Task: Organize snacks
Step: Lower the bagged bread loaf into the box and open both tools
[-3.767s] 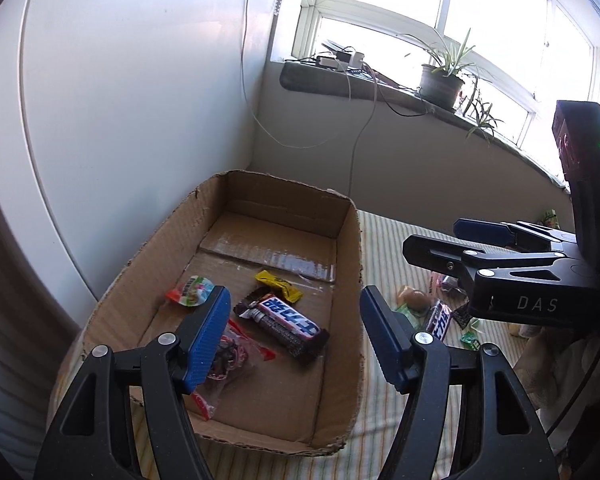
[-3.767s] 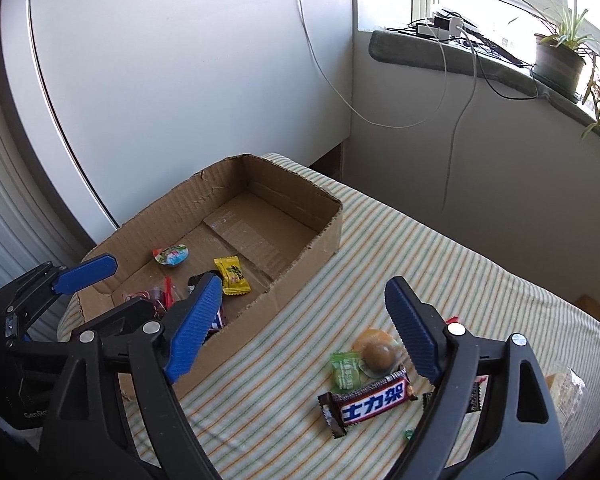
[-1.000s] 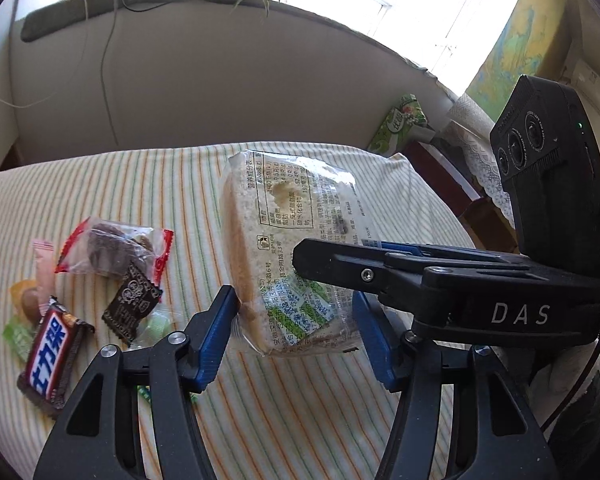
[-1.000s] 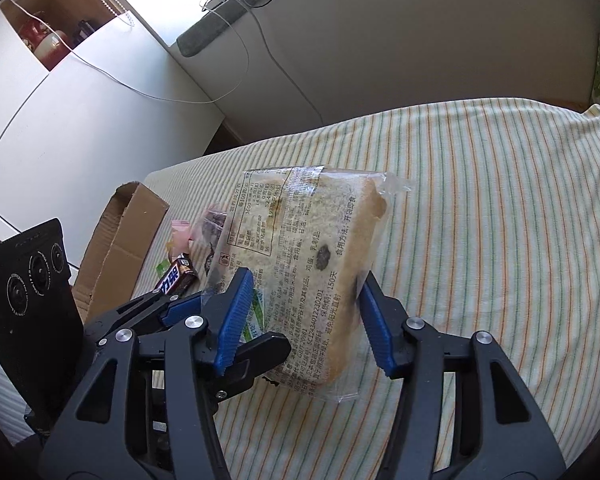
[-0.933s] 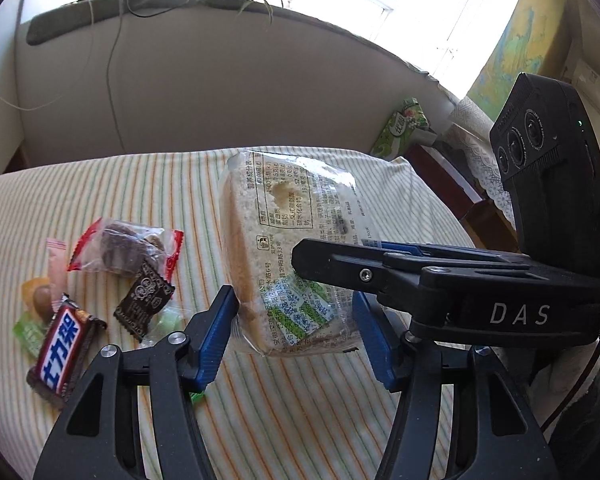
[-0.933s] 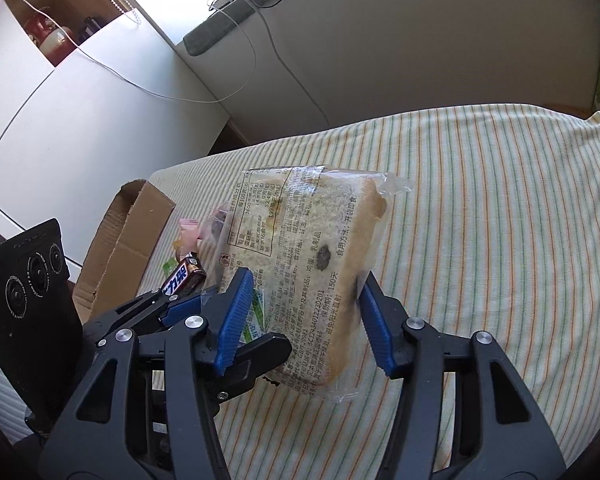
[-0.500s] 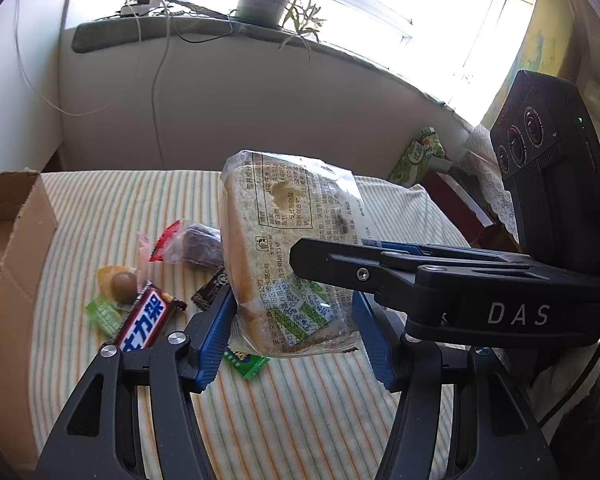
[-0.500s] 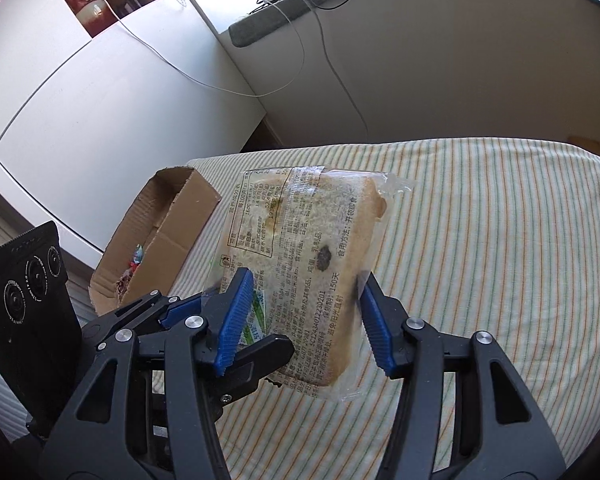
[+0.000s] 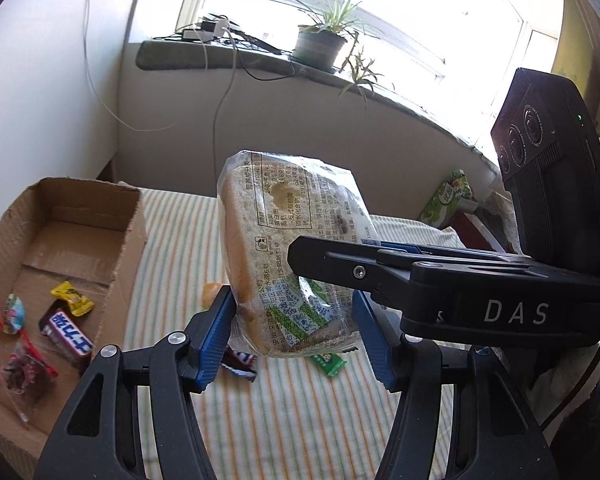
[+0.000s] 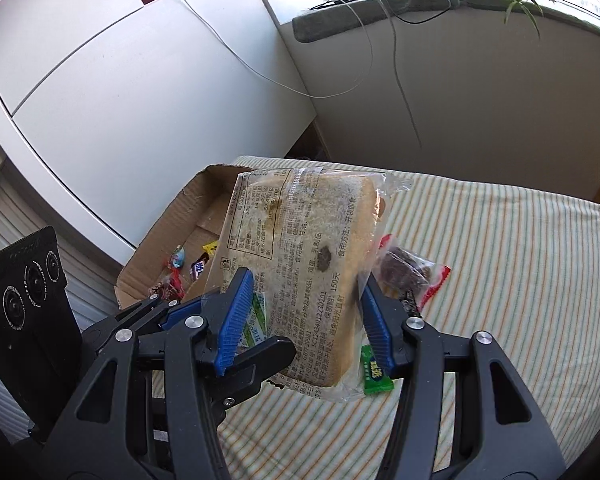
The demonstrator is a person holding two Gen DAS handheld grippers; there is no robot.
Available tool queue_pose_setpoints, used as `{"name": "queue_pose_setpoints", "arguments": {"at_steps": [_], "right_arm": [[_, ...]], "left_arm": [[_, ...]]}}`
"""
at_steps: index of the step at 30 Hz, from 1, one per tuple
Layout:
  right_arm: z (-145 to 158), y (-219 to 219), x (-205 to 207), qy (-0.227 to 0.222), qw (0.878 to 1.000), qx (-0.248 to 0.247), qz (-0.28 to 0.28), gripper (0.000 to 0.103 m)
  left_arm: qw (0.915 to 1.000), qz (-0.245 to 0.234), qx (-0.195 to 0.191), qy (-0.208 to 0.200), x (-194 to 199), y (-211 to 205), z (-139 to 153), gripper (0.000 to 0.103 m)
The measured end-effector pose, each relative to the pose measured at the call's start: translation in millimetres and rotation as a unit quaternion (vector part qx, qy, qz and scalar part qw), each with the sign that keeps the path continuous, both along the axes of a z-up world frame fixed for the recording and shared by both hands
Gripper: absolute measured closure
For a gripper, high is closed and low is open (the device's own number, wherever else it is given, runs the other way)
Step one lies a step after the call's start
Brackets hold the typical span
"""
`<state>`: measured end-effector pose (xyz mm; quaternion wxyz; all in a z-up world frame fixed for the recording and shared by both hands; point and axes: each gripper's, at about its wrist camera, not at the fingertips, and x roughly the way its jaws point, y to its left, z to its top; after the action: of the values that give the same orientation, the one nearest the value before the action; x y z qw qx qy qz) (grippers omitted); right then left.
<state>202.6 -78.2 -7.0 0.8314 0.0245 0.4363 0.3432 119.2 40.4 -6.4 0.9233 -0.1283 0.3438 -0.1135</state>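
Pinching the bagged bread [image 9: 288, 264] in both grippers (held upright), you have the cardboard box [image 9: 128, 236] lying leftward.

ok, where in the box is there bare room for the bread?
The far half of the cardboard box is bare, between the back wall and the yellow candy. The near end is crowded: chocolate bar, round candy, red-edged packet. Both claws grip the bread.
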Motion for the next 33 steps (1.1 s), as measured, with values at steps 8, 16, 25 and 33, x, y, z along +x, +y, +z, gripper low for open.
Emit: {"name": "queue_pose_setpoints", "arguments": {"at_steps": [8, 16, 25, 33], "right_arm": [[1.4, 63.9, 1.9, -0.002, 0.999, 0.001, 0.044, 0.047], [-2.5, 113.8, 3.8, 0.000, 0.997, -0.003, 0.079, 0.047], [-13.6, 155.8, 6.9, 0.011, 0.994, -0.009, 0.106, 0.047], [-20.3, 166.6, 8.7, 0.016, 0.992, -0.020, 0.122, 0.047]], "left_arm": [[0.9987, 0.051, 0.000, -0.004, -3.3, 44.2, 1.9, 0.044], [0.9960, 0.089, -0.001, -0.001, -7.6, 81.3, -3.2, 0.044], [0.9924, 0.122, -0.005, 0.010, -6.7, 115.3, -12.7, 0.044], [0.9903, 0.138, -0.006, 0.018, -3.4, 129.4, -20.2, 0.045]]}}
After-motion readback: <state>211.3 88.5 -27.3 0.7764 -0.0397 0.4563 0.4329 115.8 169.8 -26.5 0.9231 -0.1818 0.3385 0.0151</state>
